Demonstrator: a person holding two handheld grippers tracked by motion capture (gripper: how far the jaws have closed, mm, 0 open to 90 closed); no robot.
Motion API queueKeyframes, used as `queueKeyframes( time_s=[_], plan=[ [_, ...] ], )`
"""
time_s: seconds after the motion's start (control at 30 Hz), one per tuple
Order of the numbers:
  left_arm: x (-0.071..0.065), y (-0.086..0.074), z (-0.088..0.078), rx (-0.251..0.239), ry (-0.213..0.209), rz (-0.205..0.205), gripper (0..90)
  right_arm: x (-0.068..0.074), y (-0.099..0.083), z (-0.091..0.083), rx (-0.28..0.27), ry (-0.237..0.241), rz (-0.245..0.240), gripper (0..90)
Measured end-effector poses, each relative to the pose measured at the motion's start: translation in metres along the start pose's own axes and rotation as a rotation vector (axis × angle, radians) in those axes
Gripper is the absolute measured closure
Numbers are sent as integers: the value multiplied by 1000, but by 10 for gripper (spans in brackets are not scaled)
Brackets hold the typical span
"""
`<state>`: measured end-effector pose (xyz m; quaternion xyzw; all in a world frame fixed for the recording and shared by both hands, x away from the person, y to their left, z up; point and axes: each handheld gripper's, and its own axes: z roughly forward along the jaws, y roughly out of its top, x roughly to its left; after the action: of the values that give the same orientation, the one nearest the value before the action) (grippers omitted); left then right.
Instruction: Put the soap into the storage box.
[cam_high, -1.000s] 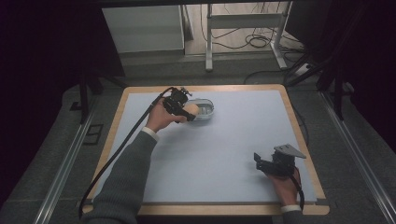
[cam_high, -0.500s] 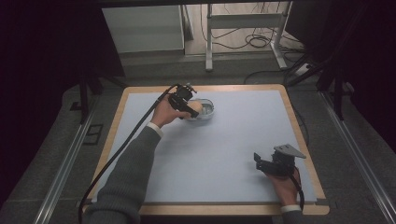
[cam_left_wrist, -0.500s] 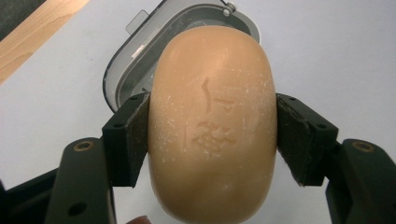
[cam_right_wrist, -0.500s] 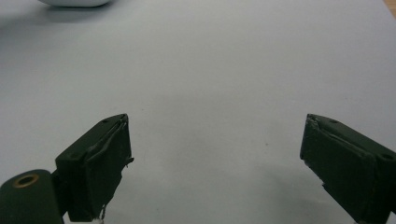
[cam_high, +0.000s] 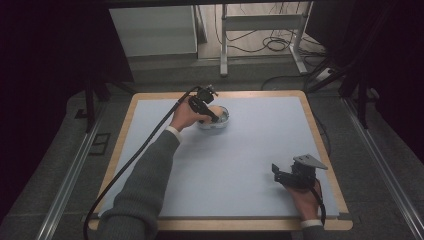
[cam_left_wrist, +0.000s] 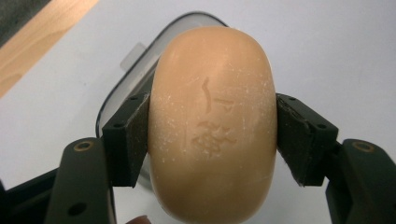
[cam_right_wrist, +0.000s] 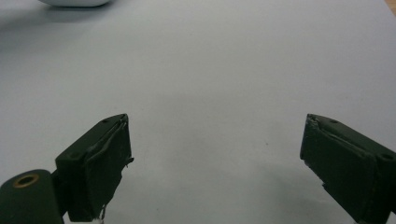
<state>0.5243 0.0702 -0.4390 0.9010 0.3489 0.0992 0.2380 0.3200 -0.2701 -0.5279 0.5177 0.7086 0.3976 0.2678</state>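
The left hand-held gripper (cam_left_wrist: 212, 135) is clamping a peach-coloured bar of soap (cam_left_wrist: 212, 121) — both black pads (cam_left_wrist: 135, 140) are pressing on its long sides, w/ the stamped face of the bar turned toward the camera of the left gripper view. Right behind and under the soap, a clear plastic dish (cam_left_wrist: 135, 70) w/ rounded corners is showing; whether the bar is touching it can't be told. In the high view the same left hand-held gripper (cam_high: 212, 114) is hovering at the dish (cam_high: 220, 122), which is sitting on the far part of the surface (cam_high: 240, 160), a bit left of centre, and a black cable is trailing from it back along the grey sleeve.

The right hand-held gripper (cam_right_wrist: 215, 163) is standing w/ its jaws wide apart — nothing between them, just bare pale-blue surface (cam_right_wrist: 215, 70). In the high view it (cam_high: 287, 175) is sitting near the front right corner, well apart from the dish, gripped by the person's hand, w/ a grey three-cornered plate on top. The surface has a wooden border around the blue sheet.
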Motion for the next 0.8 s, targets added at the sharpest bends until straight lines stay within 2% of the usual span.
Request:
queueKeyframes(
  time_s=[0.23, 0.33, 0.43, 0.8],
  plan=[
    [3, 5, 11, 22, 10, -5, 325, 0, 0, 0, -1, 0, 1, 88],
    [5, 4, 14, 27, -8, -7, 325, 0, 0, 0, 0, 1, 1, 88],
    [6, 4, 17, 35, 3, -9, 325, 0, 0, 0, 1, 1, 1, 88],
    [4, -1, 27, 58, 1, -4, 323, 0, 0, 0, 2, 0, -1, 88]
  ],
)
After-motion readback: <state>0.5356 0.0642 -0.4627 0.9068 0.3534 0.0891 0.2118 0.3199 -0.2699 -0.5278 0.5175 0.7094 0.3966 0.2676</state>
